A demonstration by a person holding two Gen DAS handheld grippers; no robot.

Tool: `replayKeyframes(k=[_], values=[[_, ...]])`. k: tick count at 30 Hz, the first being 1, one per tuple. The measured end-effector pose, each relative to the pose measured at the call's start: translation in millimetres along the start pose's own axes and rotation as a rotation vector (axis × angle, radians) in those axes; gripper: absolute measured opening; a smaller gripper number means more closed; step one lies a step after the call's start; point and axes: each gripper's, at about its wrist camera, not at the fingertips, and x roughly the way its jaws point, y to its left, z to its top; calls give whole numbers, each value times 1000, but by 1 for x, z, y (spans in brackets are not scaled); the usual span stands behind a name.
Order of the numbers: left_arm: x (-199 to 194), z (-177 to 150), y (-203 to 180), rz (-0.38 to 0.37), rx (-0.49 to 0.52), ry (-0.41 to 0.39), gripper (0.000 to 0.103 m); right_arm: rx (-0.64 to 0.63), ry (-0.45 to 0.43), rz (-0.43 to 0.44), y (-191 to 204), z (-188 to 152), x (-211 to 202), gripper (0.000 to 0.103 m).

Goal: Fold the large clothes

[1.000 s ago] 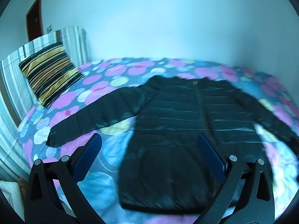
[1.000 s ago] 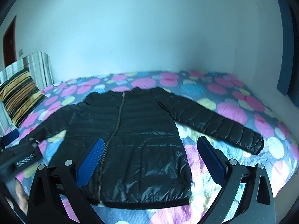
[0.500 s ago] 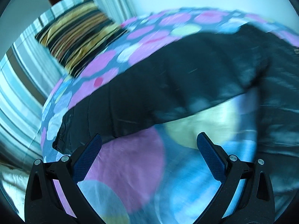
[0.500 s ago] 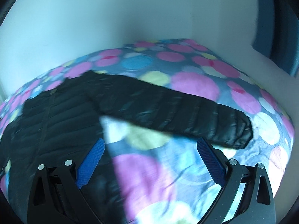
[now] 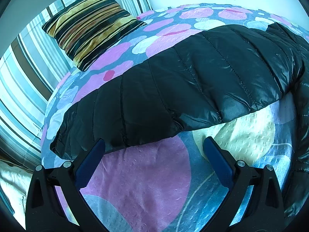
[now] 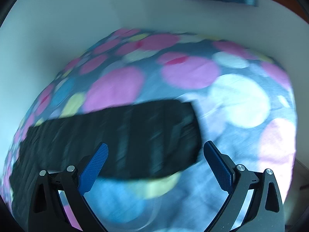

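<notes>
Bed [image 5: 146, 185] under my tools: spotted cover, pink, blue and pale circles. Black quilted jacket [image 5: 193, 81] lies flat on it, sleeves spread. Striped cushion [image 5: 90, 27] sits at the head end.

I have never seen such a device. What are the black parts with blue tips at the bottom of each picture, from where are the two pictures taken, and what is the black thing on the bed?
Each picture comes from a wide-angle camera on a hand-held gripper, looking forward between its two blue-padded fingers. A person holds one in each hand. The left gripper and the right gripper are both open and hold nothing. On the dotted bedspread lies a black quilted jacket: the left view shows one sleeve, the blurred right view shows the other sleeve. A striped cushion rests at the bed's far left.
</notes>
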Motion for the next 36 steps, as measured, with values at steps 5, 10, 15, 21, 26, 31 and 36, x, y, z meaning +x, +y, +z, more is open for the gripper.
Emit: replayKeyframes(k=[5,10,15,21,26,31,36], values=[[1,0,0,0,-6,3,101,68,57,19,-26,8,24,98],[2,0,1,0,-4,2,101,16,107,45,-14,0,42,64],[2,-1,1,-4,-6,4,101,-27,79,65,4,1,39,26],[1,-1,1,0,-4,1,101,-98,-68,139,50,12,-11,23],[1,-1,1,2,-3,0,101,-245,-148,263,132,8,-54,23],[2,-1,3,-13,-15,6,101,-381,-146,399,220,-16,-77,23],[5,-1,6,-33,-33,14,101,-514,-134,503,308,-56,-93,23]])
